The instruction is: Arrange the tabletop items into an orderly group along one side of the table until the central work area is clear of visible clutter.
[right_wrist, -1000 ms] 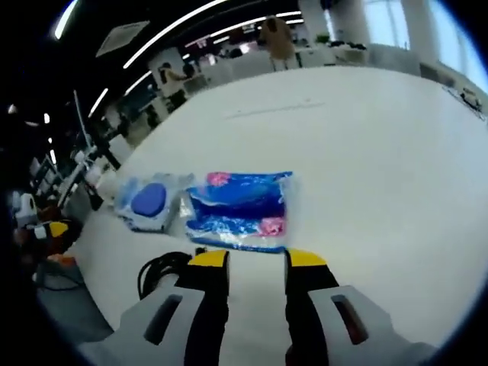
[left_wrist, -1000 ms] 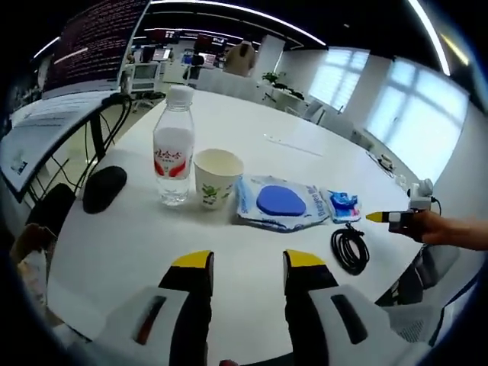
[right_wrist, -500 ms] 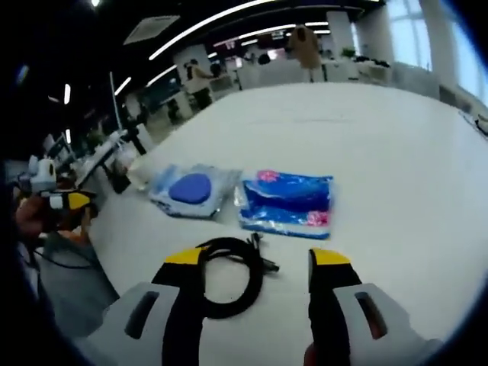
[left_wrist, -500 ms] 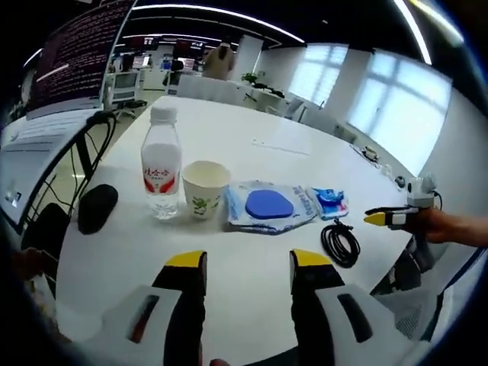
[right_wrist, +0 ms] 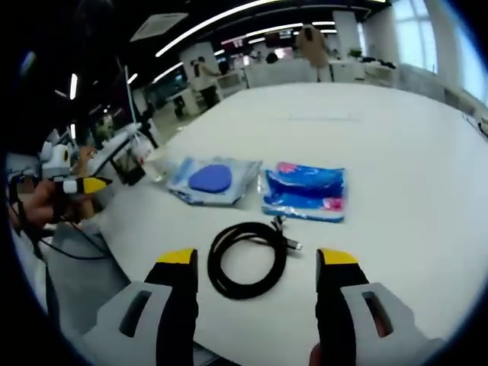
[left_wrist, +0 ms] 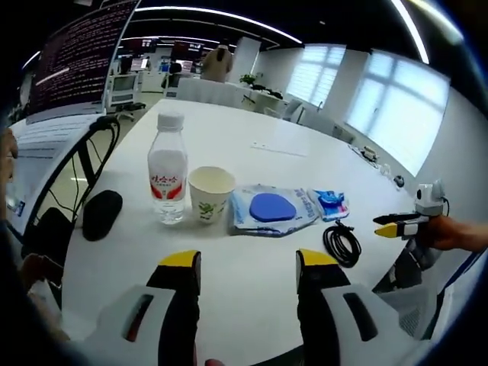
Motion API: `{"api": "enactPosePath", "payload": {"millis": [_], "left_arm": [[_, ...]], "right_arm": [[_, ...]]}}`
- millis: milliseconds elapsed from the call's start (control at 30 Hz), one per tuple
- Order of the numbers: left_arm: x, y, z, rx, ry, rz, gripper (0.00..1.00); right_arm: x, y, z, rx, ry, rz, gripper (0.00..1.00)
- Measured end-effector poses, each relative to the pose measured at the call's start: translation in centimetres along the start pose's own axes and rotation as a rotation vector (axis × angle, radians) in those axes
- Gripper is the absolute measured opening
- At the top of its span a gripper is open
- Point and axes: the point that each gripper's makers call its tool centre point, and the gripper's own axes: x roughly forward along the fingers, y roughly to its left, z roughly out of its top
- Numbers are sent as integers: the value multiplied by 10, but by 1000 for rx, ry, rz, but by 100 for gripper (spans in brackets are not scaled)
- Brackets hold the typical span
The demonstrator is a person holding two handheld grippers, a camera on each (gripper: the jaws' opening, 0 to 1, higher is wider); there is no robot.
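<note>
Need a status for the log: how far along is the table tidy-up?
Looks nearly done. In the left gripper view the bottle, paper cup, blue-pad pouch and small blue packet already sit in a row, with the black mouse at the bottle end. Both claws, left and right, are open and empty. Left: the coiled black cable lies just in front of the row, between the right claw's jaws.

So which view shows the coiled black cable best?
The right gripper view: the coiled black cable lies close, between that gripper's open jaws, loops distinct. In the left gripper view the cable is small, far right, near the table edge.
</note>
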Motion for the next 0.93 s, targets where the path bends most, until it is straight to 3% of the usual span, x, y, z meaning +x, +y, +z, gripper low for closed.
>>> {"api": "enactPosePath", "payload": {"millis": [233,333,933], "left_arm": [[-1,1,-2,3,5,-3,51],[-2,1,-3,8,10,-5,52],[-5,1,-6,19,21,-14,55]], "right_arm": [[1,13,-6,-2,13,16,63],[2,20,-11,-54,45,23,62],[9,36,-5,-43,33,56,63]]}}
